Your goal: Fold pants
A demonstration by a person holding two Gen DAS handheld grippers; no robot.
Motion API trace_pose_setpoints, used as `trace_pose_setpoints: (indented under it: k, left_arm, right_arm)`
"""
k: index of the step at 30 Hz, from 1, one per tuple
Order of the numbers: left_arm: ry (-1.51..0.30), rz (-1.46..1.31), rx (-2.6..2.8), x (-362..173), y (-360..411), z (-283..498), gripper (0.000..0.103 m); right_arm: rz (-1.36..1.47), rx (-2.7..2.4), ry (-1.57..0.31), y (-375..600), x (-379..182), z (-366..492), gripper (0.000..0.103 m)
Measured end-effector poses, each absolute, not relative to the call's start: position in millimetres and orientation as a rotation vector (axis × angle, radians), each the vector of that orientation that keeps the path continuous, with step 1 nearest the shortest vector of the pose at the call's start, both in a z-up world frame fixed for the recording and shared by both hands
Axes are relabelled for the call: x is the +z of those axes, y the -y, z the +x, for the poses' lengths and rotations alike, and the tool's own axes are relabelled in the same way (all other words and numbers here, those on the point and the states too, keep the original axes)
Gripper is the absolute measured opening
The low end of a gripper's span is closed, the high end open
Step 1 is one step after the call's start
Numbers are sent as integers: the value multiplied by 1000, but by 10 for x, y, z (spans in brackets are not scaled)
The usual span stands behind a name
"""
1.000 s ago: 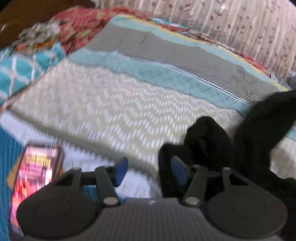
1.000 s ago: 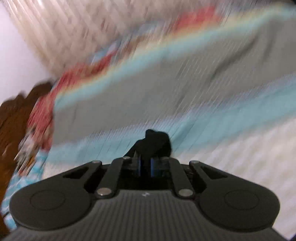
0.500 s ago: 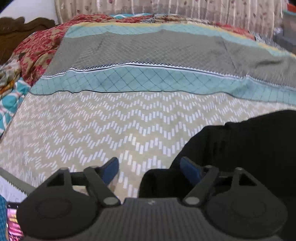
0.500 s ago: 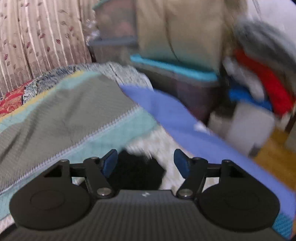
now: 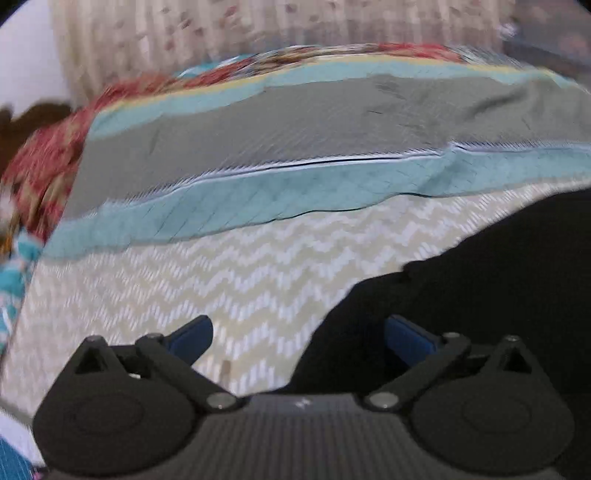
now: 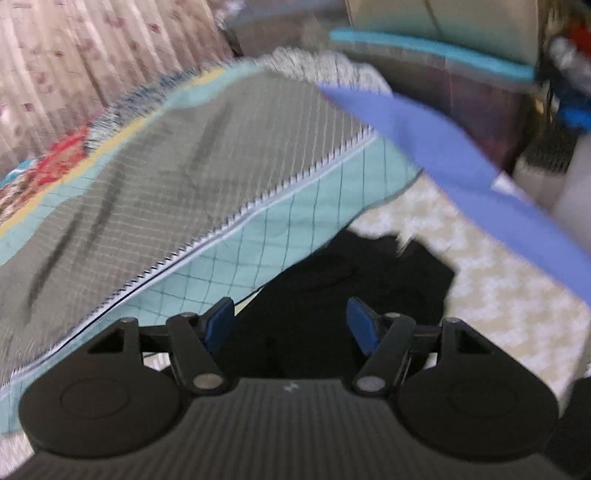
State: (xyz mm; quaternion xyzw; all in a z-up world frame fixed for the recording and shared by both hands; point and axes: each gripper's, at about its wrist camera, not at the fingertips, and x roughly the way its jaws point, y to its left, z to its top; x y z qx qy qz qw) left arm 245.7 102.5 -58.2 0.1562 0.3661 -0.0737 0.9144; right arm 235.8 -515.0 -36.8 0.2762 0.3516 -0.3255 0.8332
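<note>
The black pants (image 5: 491, 280) lie on the patterned bedspread (image 5: 221, 273), filling the right side of the left wrist view. My left gripper (image 5: 297, 338) is open and empty, hovering over the pants' left edge; its right finger is over the black cloth, its left over the zigzag cover. In the right wrist view the pants (image 6: 354, 273) lie ahead and under my right gripper (image 6: 290, 325), which is open and empty just above them.
The bedspread has grey (image 6: 155, 192) and teal (image 6: 280, 229) bands. A blue sheet edge (image 6: 461, 166) marks the bed's right side, with furniture and piled clothes (image 6: 569, 74) beyond. A curtain (image 5: 258, 33) hangs behind the bed; red floral bedding (image 5: 48, 158) lies far left.
My right gripper let go of the black cloth, opened and swung right over the pants. My left gripper stayed open and shifted along the pants' left edge; the phone left its view.
</note>
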Motion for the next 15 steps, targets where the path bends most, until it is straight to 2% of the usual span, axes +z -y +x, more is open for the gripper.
trace_pose_setpoints:
  k: [3, 4, 6, 8, 9, 10, 11, 15]
  left_arm:
    - [-755, 423, -174, -737, -817, 2510, 101]
    - [-754, 450, -177, -798, -765, 2527, 96]
    - [-767, 469, -181, -900, -727, 2562, 80]
    - [-780, 436, -203, -947, -725, 2567, 35]
    - [-772, 432, -198, -943, -711, 2553, 21]
    - [-759, 461, -160, -937, -677, 2543, 10]
    - [-752, 469, -150, -923, -668, 2538, 9]
    - [-712, 403, -127, -702, -755, 2431, 9]
  right_arm:
    - [624, -740, -763, 5208, -551, 2587, 70]
    - [639, -752, -771, 5245, -611, 2657, 72]
    - [645, -773, -791, 5328, -718, 2764, 74]
    - [623, -800, -820, 5371, -811, 2834, 72]
    - [586, -821, -828, 5368, -826, 2844, 65]
    - [543, -849, -829, 5372, -816, 2833, 32]
    - [544, -852, -827, 5403, -799, 2792, 8]
    - [665, -789, -714, 5570, -538, 2410, 7]
